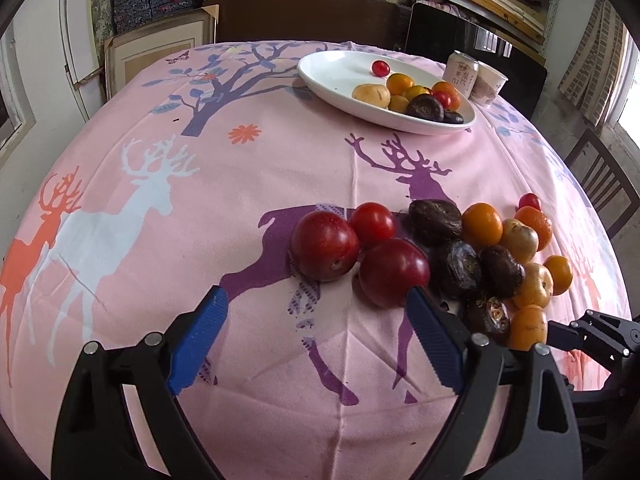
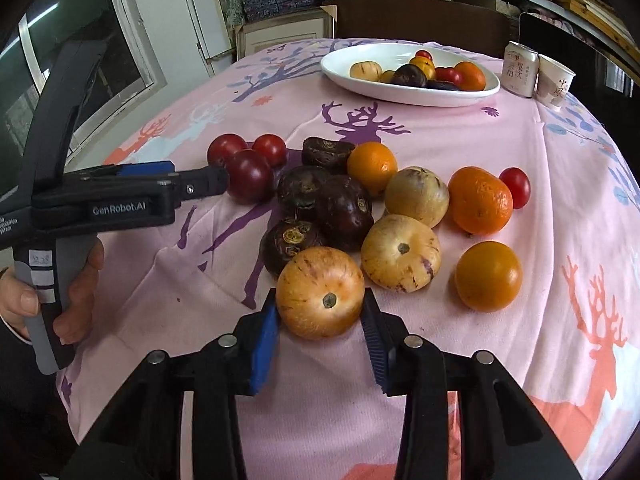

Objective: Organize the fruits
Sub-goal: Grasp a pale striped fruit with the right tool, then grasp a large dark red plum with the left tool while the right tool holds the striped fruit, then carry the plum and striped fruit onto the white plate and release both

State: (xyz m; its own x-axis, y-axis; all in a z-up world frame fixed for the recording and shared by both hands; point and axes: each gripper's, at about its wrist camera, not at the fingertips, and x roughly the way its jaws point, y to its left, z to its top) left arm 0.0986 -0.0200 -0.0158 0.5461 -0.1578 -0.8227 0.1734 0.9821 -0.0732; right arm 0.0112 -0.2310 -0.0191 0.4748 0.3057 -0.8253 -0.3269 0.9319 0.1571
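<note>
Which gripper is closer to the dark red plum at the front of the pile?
Left. The left gripper is open, with one fingertip right beside the dark red plum. The right gripper is across the pile, closed around a yellow striped fruit.

- The left gripper point(image 1: 316, 300) is being held low and level, its blue-padded jaws spread wide with nothing between them.
- The left hand point(image 2: 70, 280) is being wrapped around that gripper's grey handle.
- The right gripper point(image 2: 320, 314) is being closed around something, both pads point(image 2: 266, 340) touching its sides.
</note>
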